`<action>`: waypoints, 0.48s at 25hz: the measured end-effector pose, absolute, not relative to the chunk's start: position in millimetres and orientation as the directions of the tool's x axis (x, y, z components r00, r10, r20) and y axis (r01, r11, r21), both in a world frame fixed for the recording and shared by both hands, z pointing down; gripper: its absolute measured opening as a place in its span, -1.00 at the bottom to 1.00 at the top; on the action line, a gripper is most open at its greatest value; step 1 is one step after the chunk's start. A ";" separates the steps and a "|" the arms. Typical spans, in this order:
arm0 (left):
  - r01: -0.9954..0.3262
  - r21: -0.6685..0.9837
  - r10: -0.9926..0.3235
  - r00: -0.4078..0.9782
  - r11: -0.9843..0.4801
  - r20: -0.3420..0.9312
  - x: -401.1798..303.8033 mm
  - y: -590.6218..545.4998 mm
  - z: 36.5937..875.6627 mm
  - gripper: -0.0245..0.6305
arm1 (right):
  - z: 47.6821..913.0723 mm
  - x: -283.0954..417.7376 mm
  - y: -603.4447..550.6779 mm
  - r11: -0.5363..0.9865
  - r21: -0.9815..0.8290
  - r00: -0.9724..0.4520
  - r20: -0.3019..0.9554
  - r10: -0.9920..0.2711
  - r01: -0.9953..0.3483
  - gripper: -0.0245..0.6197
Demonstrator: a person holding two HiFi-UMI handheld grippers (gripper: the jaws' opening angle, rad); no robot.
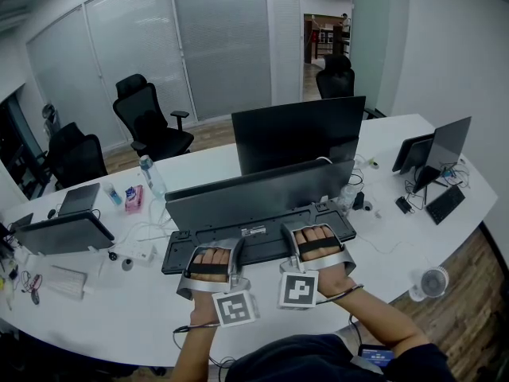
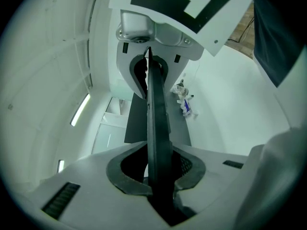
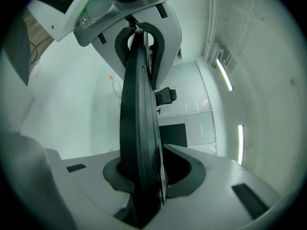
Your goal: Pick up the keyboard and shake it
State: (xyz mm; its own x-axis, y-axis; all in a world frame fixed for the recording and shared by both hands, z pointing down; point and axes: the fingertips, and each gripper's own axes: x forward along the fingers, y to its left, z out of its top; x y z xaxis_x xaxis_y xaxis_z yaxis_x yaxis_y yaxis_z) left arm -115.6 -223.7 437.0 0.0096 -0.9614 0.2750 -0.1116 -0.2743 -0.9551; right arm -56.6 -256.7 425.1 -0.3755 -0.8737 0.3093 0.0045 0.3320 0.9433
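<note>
A: Head view first: how far along?

B: Grasped and, by the look of it, raised. Gripped along the near long edge of the keyboard (image 1: 254,247), lower middle of the frame, by the left claw (image 1: 211,255) and the right claw (image 1: 316,237), side by side. Tipped so that an underside label faces the camera. Hard to say whether fully clear of the desk (image 1: 382,138) at the far edge. Shaking judged as the part left to do.

A: And around it?

B: Curved white desk, cluttered: black monitor (image 1: 298,138) just behind, water bottle (image 1: 151,177) to the left, laptop (image 1: 64,233) at far left, small fan (image 1: 429,282) at right. Office chairs (image 1: 151,122) and a frosted glass partition (image 1: 215,38) across the top; wood floor (image 1: 469,293) at lower right.

A: Left gripper view?

B: Pinched nearly shut on the keyboard, seen edge-on as a dark strip up the centre, pads pressing both faces. Right claw at the top, clamped on the same strip.

A: Right gripper view?

B: Much the same: closed tight on the thin black edge at bottom centre, left claw at the top. Ceiling light strips (image 3: 223,73) at right.
</note>
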 end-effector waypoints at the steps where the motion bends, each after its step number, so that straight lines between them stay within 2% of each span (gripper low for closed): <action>1: -0.123 -0.952 -0.960 0.008 -0.280 0.281 -116.4 -223.0 437.8 -0.64 | 424.9 -57.2 -256.3 0.325 0.946 -0.376 0.303 -0.876 0.007 -0.58; 12: -0.128 -0.962 -0.970 0.006 -0.242 0.243 -121.5 -221.6 432.7 -0.65 | 423.9 -61.0 -251.8 0.278 0.960 -0.383 0.268 -0.884 0.030 -0.58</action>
State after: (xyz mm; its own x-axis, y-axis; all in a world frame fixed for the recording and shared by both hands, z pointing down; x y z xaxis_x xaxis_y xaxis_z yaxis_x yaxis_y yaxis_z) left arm -121.5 -221.6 432.7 0.0061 -0.9700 0.2431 -0.1276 -0.2419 -0.9619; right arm -61.0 -251.8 423.9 -0.3827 -0.8842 0.2679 0.0298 0.2780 0.9601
